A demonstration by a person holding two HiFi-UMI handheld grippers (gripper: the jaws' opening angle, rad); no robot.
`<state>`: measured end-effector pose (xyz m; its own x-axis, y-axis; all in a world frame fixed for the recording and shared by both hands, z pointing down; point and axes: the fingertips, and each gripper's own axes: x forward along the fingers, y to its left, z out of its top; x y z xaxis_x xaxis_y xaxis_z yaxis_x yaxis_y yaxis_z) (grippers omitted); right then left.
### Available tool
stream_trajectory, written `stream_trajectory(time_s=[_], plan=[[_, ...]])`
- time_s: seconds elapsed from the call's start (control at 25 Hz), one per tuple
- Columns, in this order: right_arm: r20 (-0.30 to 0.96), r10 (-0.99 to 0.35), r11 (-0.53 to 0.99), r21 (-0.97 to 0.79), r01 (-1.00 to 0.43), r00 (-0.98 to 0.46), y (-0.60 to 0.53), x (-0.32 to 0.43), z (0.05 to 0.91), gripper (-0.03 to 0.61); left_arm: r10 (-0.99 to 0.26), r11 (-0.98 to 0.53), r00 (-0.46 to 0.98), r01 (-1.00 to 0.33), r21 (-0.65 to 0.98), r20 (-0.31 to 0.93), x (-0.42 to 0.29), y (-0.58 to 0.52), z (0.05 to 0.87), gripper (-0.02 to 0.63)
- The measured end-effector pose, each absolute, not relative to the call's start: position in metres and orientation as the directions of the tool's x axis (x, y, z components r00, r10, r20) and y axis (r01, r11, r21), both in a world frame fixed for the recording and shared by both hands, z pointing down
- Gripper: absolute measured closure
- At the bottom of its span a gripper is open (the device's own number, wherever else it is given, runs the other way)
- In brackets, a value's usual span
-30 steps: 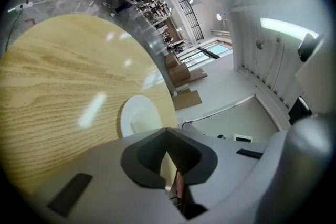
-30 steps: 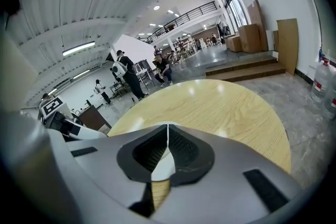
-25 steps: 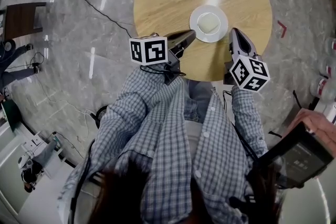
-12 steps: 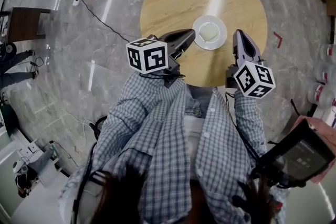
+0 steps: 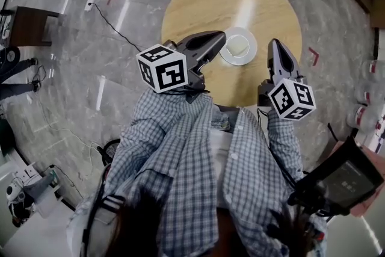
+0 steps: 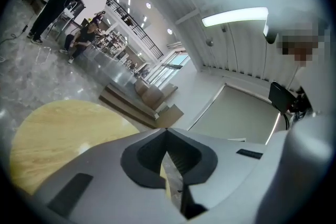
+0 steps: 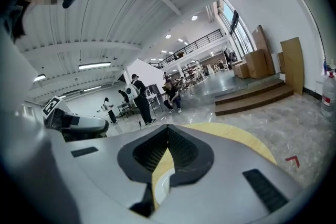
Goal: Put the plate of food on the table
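Observation:
A white plate [image 5: 239, 46] with a pale piece of food on it rests on the round wooden table [image 5: 198, 3], near its front edge. My left gripper [image 5: 222, 38] hangs above and just left of the plate, jaws shut and empty. To the plate's right, my right gripper [image 5: 277, 44] is also shut with nothing in it. In the left gripper view the shut tips [image 6: 167, 131] point over the table [image 6: 58, 134]. The right gripper view shows its closed tips [image 7: 168, 127] with the plate [image 7: 163, 186] visible below them and the left gripper [image 7: 79, 123] off to the left.
Grey marble floor surrounds the table. A power strip [image 5: 90, 2] and cable lie at the left, beside a dark bench [image 5: 24, 24]. Red corner marks [image 5: 313, 56] sit on the floor. A hand holding a dark device [image 5: 343, 180] is at lower right. People [image 7: 137, 98] stand far off.
Both grippers have risen away from the table, looming larger in the head view, and the left one has rolled. The plate stays where it was on the table.

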<state>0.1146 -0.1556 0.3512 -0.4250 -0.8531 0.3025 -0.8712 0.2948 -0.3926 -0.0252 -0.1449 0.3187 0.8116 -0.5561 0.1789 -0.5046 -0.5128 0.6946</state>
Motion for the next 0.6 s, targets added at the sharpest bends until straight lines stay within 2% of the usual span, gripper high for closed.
stream_trajectory(time_s=[0.4,0.6], plan=[[0.23,-0.864,0.368,-0.321,-0.873,-0.449,-0.154,0.103,0.319,0.571,-0.559,-0.613,0.82,-0.51,0.604,0.125,-0.025,-0.143,0.292,0.606],[0.195,-0.864,0.371,-0.378,-0.848,-0.464,-0.154,0.101,0.309,0.571,-0.569,-0.628,0.814,-0.518,0.581,0.112,-0.025,-0.143,0.285,0.606]])
